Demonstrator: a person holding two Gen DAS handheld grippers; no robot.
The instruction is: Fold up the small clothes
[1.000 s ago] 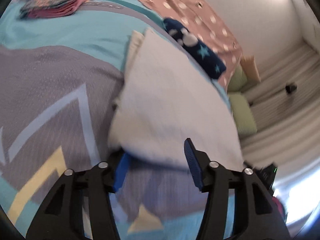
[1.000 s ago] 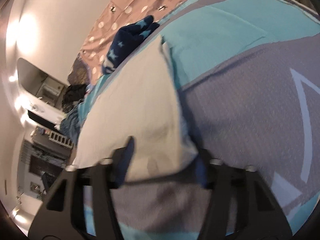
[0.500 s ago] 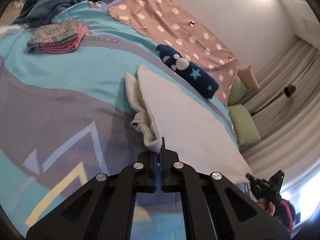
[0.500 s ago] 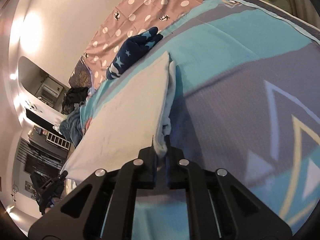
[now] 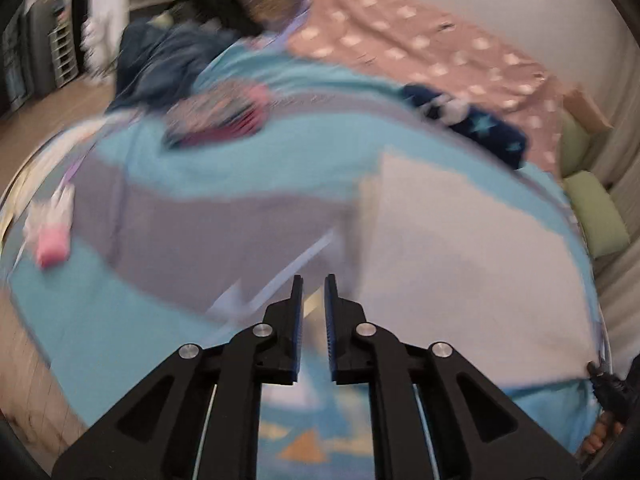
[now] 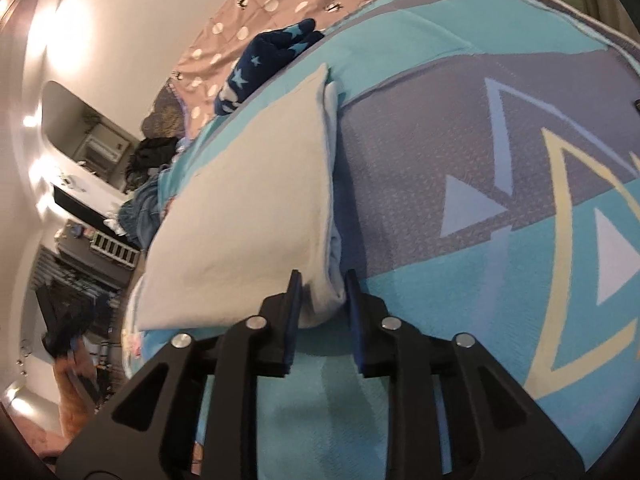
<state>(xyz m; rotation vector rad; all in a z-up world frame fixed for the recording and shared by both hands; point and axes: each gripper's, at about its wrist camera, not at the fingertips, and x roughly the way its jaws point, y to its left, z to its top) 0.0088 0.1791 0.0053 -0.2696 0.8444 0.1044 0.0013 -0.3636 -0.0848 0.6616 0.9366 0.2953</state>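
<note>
left gripper (image 5: 313, 280) is open just a narrow gap over the blanket (image 5: 248, 168), holding nothing, while the right gripper (image 6: 322, 278) sits wider around the folded white cloth (image 6: 248, 208) corner on the bed, no readable writing.

— What's carrying it all?
— A bed (image 6: 460, 184) with a turquoise-and-grey patterned cover.
— And lying on it?
— A folded white cloth (image 6: 248, 208), a navy star-print garment (image 6: 272, 56) beyond it, a pink-and-patterned folded stack (image 5: 224, 116), and a small pink-and-white item (image 5: 52, 232) near the edge.
</note>
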